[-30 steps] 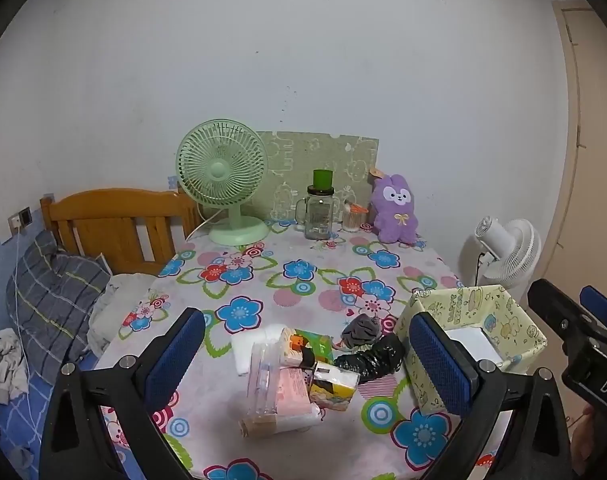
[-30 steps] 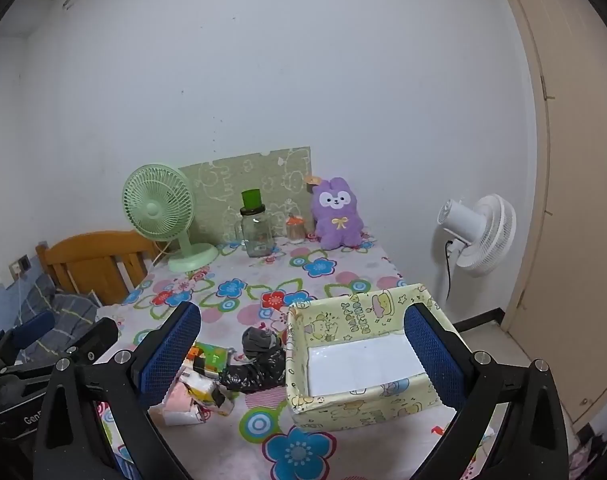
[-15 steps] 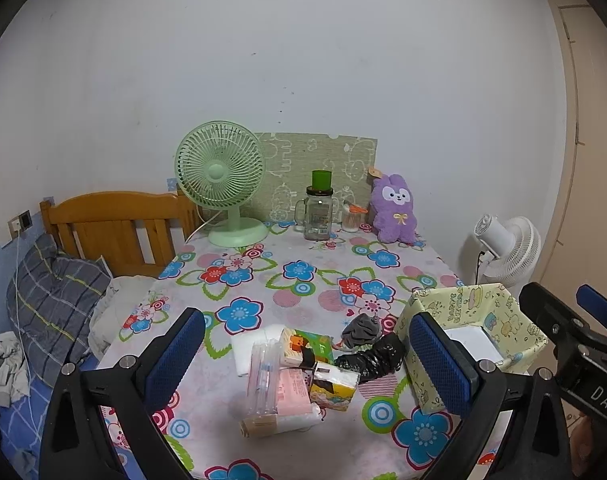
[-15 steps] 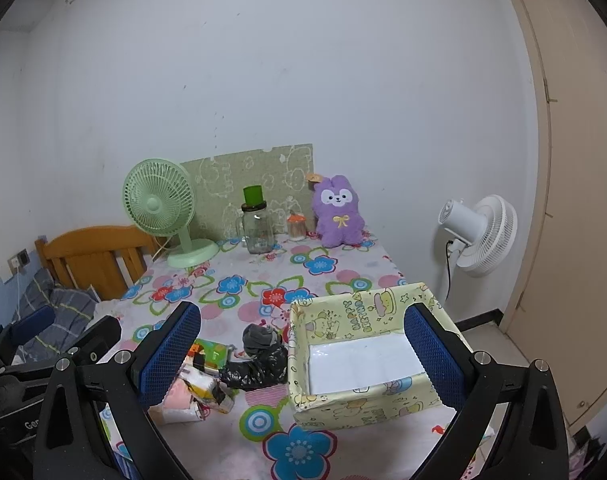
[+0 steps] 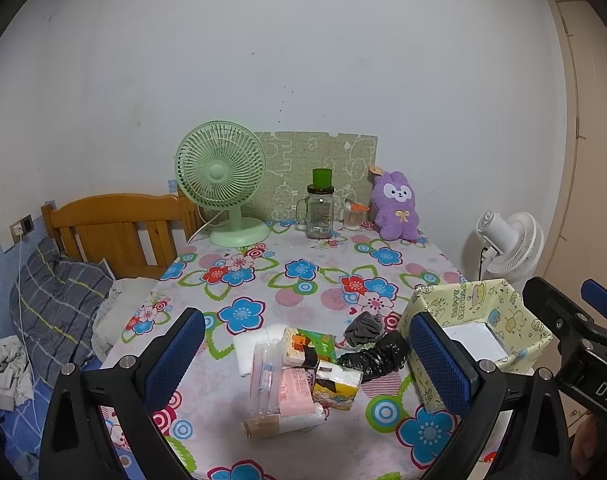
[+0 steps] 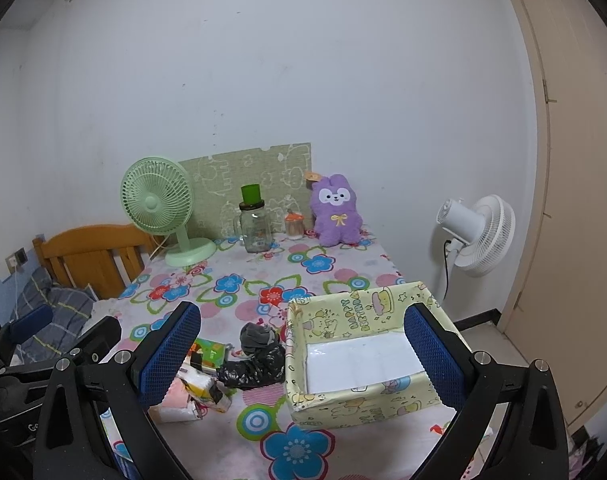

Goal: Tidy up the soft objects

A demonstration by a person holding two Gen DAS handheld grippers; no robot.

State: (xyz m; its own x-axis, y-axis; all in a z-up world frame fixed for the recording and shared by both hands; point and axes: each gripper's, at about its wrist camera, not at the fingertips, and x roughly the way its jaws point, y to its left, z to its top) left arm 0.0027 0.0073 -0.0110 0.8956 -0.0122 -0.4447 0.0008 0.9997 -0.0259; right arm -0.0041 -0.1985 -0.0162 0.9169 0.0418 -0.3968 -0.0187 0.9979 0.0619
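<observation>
A heap of soft items lies near the front of the flowered table (image 5: 263, 280): a pink tissue pack (image 5: 295, 394), a yellow tissue pack (image 5: 337, 386), a green packet (image 5: 313, 342), a black plastic bag (image 5: 373, 356) and a grey sock (image 5: 365, 326). A yellow patterned box (image 6: 363, 360) stands to their right, holding only a white sheet. My left gripper (image 5: 307, 364) is open above the heap. My right gripper (image 6: 303, 356) is open above the box's left side. Both are empty.
At the back stand a green desk fan (image 5: 223, 184), a glass jar with a green lid (image 5: 319, 212), a small cup (image 5: 353, 216) and a purple plush bunny (image 5: 395, 208). A wooden headboard (image 5: 115, 224) and bedding are left; a white floor fan (image 6: 479, 232) is right.
Both grippers have risen and drawn back very slightly. Nothing on the table has moved.
</observation>
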